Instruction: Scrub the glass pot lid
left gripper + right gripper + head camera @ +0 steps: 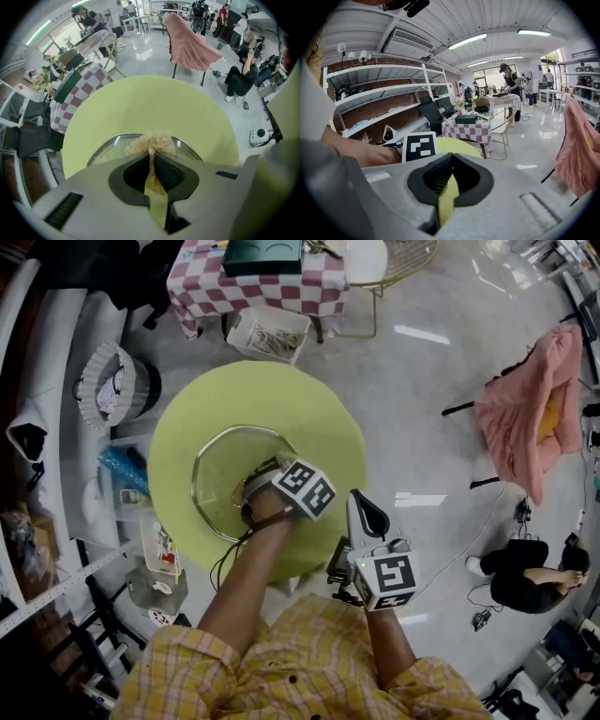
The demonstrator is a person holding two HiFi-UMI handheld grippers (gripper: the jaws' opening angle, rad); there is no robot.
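Note:
The glass pot lid (225,474) lies flat on the round yellow-green table (328,418), its metal rim (107,146) showing in the left gripper view. My left gripper (253,498) reaches over the lid and is shut on a tan fibrous scrubber (151,144), whose tuft sticks out past the jaws (151,153) against the glass. My right gripper (364,507) hovers off the table's near right edge, away from the lid. Its jaws (450,158) are shut with nothing between them.
A checkered table (253,287) with a white bin (269,332) beside it stands beyond the round table. White shelves (56,484) line the left. A pink cloth (530,409) hangs over a chair at right, and a person (525,573) sits on the floor.

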